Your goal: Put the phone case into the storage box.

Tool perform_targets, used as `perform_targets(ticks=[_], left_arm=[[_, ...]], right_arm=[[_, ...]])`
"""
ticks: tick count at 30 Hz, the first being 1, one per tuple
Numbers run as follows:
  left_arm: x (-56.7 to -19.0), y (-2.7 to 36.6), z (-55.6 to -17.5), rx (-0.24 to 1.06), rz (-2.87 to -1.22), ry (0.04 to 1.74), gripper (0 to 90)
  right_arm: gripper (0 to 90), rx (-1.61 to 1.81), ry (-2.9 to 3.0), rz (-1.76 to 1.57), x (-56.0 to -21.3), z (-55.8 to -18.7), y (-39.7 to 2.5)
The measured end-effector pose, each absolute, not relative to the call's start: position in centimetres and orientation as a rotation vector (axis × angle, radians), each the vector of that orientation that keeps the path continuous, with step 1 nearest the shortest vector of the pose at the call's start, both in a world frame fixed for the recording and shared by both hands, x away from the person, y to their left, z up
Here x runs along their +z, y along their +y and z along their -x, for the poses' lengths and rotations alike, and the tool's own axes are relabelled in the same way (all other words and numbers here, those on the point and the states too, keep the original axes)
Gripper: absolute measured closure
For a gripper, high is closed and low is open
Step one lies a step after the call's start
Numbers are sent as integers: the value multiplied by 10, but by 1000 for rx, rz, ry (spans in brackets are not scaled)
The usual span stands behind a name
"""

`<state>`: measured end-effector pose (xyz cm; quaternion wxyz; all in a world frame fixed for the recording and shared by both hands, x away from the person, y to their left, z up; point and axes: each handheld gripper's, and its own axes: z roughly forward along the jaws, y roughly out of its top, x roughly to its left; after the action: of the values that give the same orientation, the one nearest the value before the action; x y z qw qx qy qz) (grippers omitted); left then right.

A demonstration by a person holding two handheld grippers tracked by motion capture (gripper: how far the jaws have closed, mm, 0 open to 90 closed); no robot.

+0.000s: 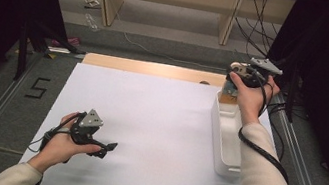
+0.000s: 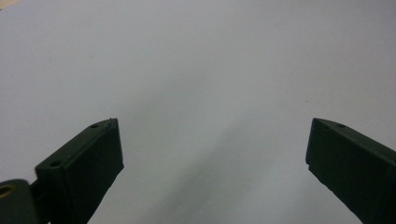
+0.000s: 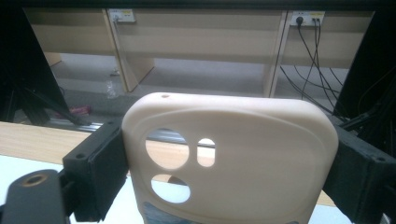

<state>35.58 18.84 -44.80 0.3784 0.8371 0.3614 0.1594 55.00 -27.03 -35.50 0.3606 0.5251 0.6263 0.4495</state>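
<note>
Standing upright between the jaws of the right gripper [image 3: 224,163], a cream plastic phone case with camera cutouts [image 3: 243,154] is clamped above the far end of a long white plastic bin [image 1: 225,138]. Over the white bench [image 1: 147,120], the left gripper [image 2: 212,154] gapes, grasping nothing.

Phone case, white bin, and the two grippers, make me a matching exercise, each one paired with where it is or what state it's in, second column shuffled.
Column one:
1. phone case
2. white bin
3. left gripper
4. right gripper

Column two:
A. jaws wide apart, nothing between them, over the white sheet
B. sits along the table's right edge
C. cream, with camera cut-outs, clamped by its sides
D. held up above the far end of the bin, jaws closed on something

Pairs: 1-C, 2-B, 3-A, 4-D
</note>
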Motion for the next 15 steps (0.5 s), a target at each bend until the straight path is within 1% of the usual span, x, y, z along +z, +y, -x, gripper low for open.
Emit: perform_targets(ticks=[15], left_arm=[[-448,188,-356,406,-2141,924,34]], right_arm=[[122,1154,1624,-1357,-360,-553,-269]])
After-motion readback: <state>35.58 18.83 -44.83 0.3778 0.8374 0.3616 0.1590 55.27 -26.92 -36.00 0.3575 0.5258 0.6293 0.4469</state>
